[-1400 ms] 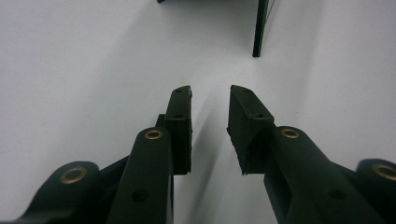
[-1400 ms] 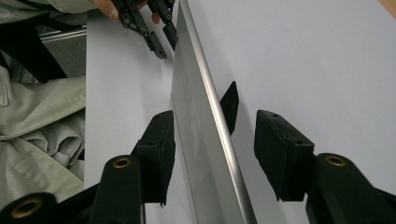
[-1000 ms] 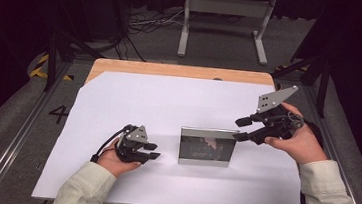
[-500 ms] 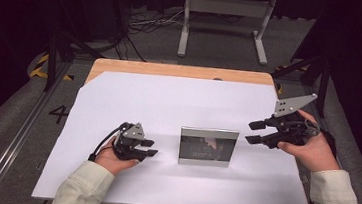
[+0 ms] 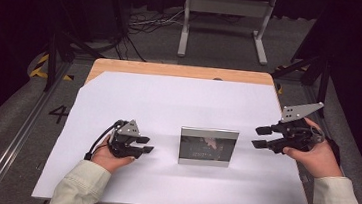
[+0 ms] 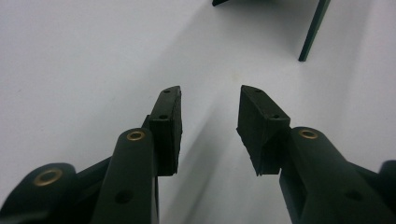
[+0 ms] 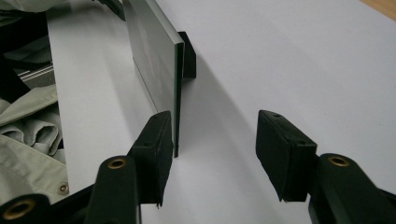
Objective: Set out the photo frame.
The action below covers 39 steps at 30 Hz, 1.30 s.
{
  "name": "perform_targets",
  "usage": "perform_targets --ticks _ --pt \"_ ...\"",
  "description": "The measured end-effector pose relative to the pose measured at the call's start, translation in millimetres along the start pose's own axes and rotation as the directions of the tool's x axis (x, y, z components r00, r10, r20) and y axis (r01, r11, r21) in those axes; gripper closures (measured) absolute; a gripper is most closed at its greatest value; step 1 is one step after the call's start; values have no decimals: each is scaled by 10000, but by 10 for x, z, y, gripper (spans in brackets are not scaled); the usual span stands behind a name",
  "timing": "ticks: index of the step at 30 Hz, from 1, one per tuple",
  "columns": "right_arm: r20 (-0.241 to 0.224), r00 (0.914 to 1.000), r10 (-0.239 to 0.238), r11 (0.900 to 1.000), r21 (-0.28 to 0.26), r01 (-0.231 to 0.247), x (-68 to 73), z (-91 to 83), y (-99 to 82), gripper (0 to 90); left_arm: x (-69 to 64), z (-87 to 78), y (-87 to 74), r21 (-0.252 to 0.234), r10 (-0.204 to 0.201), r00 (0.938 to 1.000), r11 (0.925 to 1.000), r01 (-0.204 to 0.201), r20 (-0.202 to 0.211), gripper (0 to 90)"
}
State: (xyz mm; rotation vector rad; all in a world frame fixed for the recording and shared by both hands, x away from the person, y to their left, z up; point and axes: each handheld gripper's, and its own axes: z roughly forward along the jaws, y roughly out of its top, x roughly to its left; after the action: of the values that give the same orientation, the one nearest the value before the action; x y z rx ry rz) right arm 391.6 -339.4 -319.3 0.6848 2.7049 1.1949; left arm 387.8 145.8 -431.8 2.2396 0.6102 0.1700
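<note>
I'm seeing the standing picture frame (image 5: 209,147) sitting between my grippers, left gripper (image 5: 144,145) having just been opening and empty, right gripper (image 5: 261,138) gaping, holding nothing, frame edge (image 7: 176,93) just ahead of its jaws.

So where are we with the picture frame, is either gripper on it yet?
Done: the picture frame stands upright on the white sheet on its rear stand. In hand: nothing. The left gripper rests on the sheet to the frame's left, jaws open and empty. The right gripper is off the frame's right edge, jaws open; in its own view that edge lines up with one jaw. Left: any handling of the frame.
</note>
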Motion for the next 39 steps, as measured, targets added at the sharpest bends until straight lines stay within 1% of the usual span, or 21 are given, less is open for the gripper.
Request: perform_targets --ticks 6,13,21,26,28,29,31,32,35,39 --pt "-8 9995 303 9993 -209 -303 -37 47 -128 459 17 -20 -3 -130 -77 10000 9999 77 -1 603" --pt "-11 9981 612 9978 -269 -612 -67 145 -284 450 35 -30 -13 -182 -143 9999 9997 143 -27 603" --pt "-64 9944 1056 9916 -748 -1058 -65 248 -479 426 53 -31 -25 -198 -252 9996 9995 250 -122 604" --pt "151 9919 1260 9881 -914 -1241 -65 308 -590 399 62 -32 -30 -202 -281 9995 9994 279 -109 604" --pt "322 9895 1406 9847 -1082 -1364 -64 321 -620 388 62 -32 -30 -203 -290 9995 9994 288 -112 604" --pt "442 9879 1483 9823 -1218 -1420 -60 330 -641 368 63 -29 -31 -215 -303 9995 9993 300 -118 604" --pt "655 9858 1546 9796 -1396 -1444 -56 356 -681 354 64 -27 -33 -229 -329 9994 9992 326 -126 604" --pt "782 9847 1555 9795 -1417 -1435 -54 369 -701 350 64 -28 -34 -230 -330 9994 9992 327 -129 604" --pt "930 9831 1575 9788 -1465 -1429 -52 393 -737 348 65 -30 -36 -220 -356 9993 9991 353 -113 604" --pt "1181 9804 1579 9800 -1408 -1409 -47 433 -796 296 70 -30 -39 -223 -384 9992 9990 381 -116 604"
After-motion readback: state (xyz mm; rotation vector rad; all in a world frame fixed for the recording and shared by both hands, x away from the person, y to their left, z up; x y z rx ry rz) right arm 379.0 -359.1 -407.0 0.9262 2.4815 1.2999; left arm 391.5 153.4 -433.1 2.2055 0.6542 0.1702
